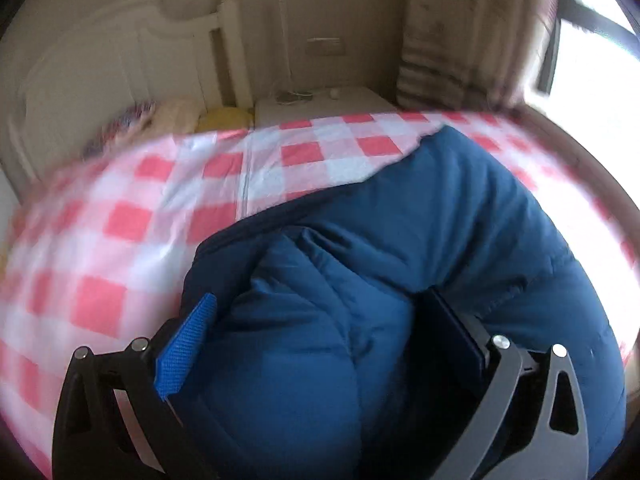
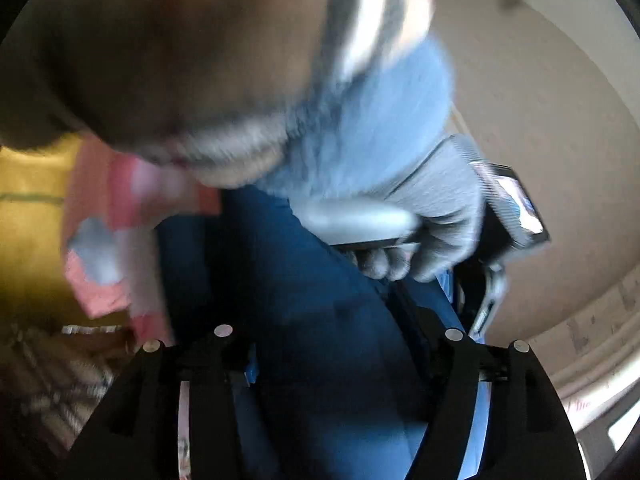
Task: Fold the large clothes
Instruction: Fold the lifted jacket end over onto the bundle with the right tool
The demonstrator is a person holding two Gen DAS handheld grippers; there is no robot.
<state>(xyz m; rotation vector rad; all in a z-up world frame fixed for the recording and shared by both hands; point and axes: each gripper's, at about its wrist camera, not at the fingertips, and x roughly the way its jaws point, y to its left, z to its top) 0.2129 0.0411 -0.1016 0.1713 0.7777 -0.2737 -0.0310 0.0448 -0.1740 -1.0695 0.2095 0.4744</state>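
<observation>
step: folding blue padded jacket (image 1: 420, 220) lying near-right on checked bed (image 1: 120, 216) | left gripper (image 1: 320, 320) clamping a bunched fold | right gripper (image 2: 332, 364) straddling cloth, grip unclear | next: lay fold flat

- Bed (image 1: 120, 216): covered by a red-and-white checked sheet, spread flat.
- Headboard (image 1: 100, 64): white, panelled, with a turned post at its right end.
- Pillows (image 1: 176, 114): cream, yellow and patterned, heaped against the headboard.
- Nightstand (image 1: 320, 106): white, beside the bed, small items on top.
- Wall (image 1: 320, 8): beige, bearing a switch plate.
- Curtain (image 1: 460, 40): striped, pale.
- Window (image 1: 592, 68): dark frame, bright daylight.
</observation>
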